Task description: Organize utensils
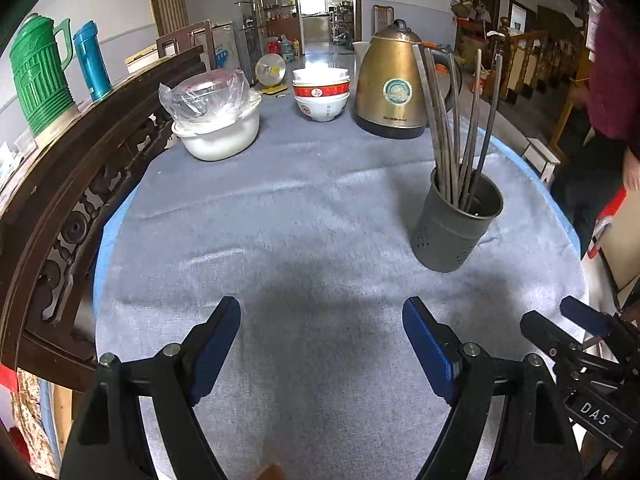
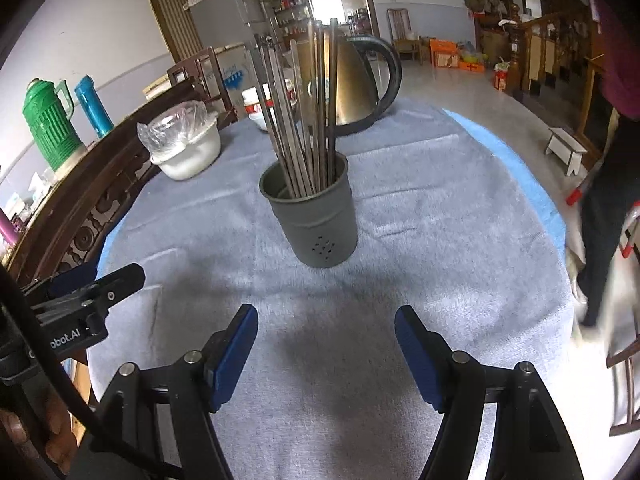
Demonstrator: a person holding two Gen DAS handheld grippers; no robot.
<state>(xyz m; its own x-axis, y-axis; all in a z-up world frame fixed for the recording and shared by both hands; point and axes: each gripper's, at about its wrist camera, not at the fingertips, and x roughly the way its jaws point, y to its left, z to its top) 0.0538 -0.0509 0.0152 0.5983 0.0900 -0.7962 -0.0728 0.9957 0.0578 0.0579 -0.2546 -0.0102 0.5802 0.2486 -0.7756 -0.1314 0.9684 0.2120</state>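
A grey metal utensil holder (image 1: 456,224) stands on the grey cloth, right of centre in the left wrist view and straight ahead in the right wrist view (image 2: 314,220). Several metal chopsticks (image 1: 456,128) stand upright in it; they also show in the right wrist view (image 2: 312,112). My left gripper (image 1: 322,340) is open and empty, low over the cloth, left of and nearer than the holder. My right gripper (image 2: 326,344) is open and empty, a short way in front of the holder. Each gripper shows at the edge of the other's view.
A brass kettle (image 1: 394,84) stands behind the holder. Stacked bowls (image 1: 322,92) and a white pot with a plastic bag (image 1: 218,120) sit at the far side. A carved dark wooden rail (image 1: 72,208) borders the table's left. A person (image 2: 612,160) stands at right.
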